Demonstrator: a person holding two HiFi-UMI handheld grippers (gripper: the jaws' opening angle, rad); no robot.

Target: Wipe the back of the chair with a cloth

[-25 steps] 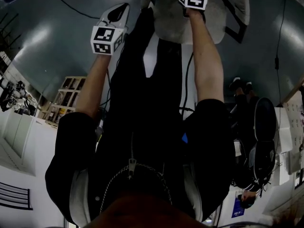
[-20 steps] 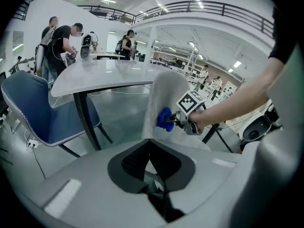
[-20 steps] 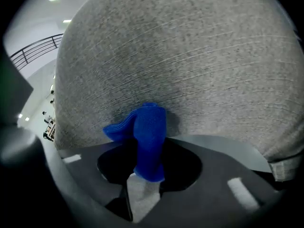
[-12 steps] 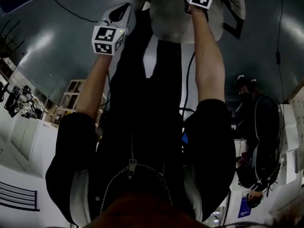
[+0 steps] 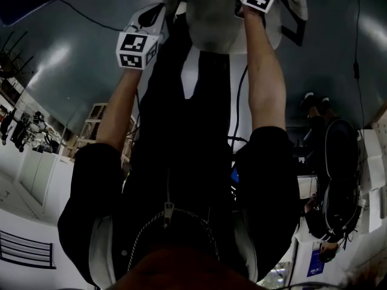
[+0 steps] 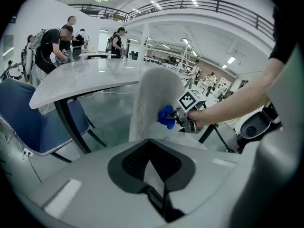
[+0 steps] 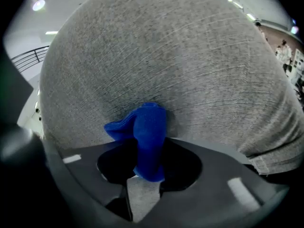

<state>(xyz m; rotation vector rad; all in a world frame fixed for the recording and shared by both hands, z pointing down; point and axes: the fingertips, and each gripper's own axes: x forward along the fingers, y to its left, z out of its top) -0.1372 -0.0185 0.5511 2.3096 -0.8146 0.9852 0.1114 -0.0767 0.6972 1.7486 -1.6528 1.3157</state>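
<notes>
Item: wiping of a chair, judged as being under way; the cloth (image 7: 148, 136) is being pressed against the grey back (image 7: 166, 56), so the approach and first contact are being counted as done; how much of the fabric is being left unwiped cannot be told, since no dirt or wiped streak is being shown on it.

Right gripper (image 7: 148, 167): jaws are being clamped on the cloth, drawn in to the thickness of the folded blue wad; the wad is being shown at lower centre of the right gripper view, its free end being pushed flat onto the back, which is filling the upper two thirds of that frame; in the left gripper view the same contact is being seen at centre right, on the side of the back.

Left gripper (image 6: 159, 175): jaws are being held together with nothing between them; no object is being touched; it is being held apart from the back, which is being seen at the frame's centre beyond it.

Surroundings: a white table (image 6: 85, 82) is being shown at upper left of the left gripper view, a blue chair (image 6: 28, 122) at the left edge beneath it.
</notes>
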